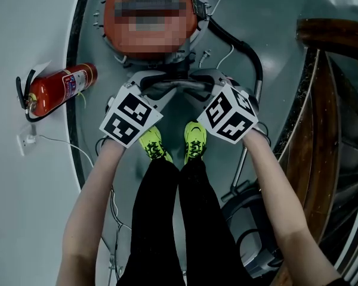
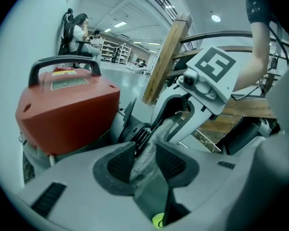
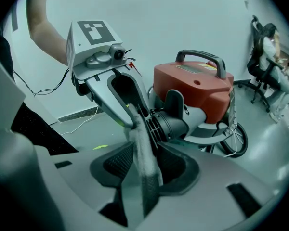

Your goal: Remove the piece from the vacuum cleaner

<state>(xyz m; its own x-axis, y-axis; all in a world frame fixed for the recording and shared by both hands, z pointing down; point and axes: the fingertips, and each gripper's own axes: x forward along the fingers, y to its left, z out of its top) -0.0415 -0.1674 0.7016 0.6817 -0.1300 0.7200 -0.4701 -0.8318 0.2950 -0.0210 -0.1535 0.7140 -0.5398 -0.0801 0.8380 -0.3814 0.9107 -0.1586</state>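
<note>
The red vacuum cleaner (image 1: 149,37) stands on the floor in front of the person's feet, its top under a mosaic patch. A grey, flat, rough-surfaced piece (image 1: 178,88) runs across its near side at a black ribbed port (image 3: 166,124). My left gripper (image 1: 154,85) holds the piece's left end, with the piece (image 2: 147,158) pressed between its pads. From the other side my right gripper (image 1: 204,83) clamps the piece (image 3: 143,162) too. Each gripper view shows the other gripper, the right one (image 2: 183,114) and the left one (image 3: 125,105), on the same piece.
A red fire extinguisher (image 1: 56,88) lies on the floor to the left, by a white cable (image 1: 59,143). A black hose (image 1: 244,46) curves off the vacuum to the right. Wooden stair rails (image 1: 322,118) stand at the right. Yellow shoes (image 1: 176,142) are just below the grippers.
</note>
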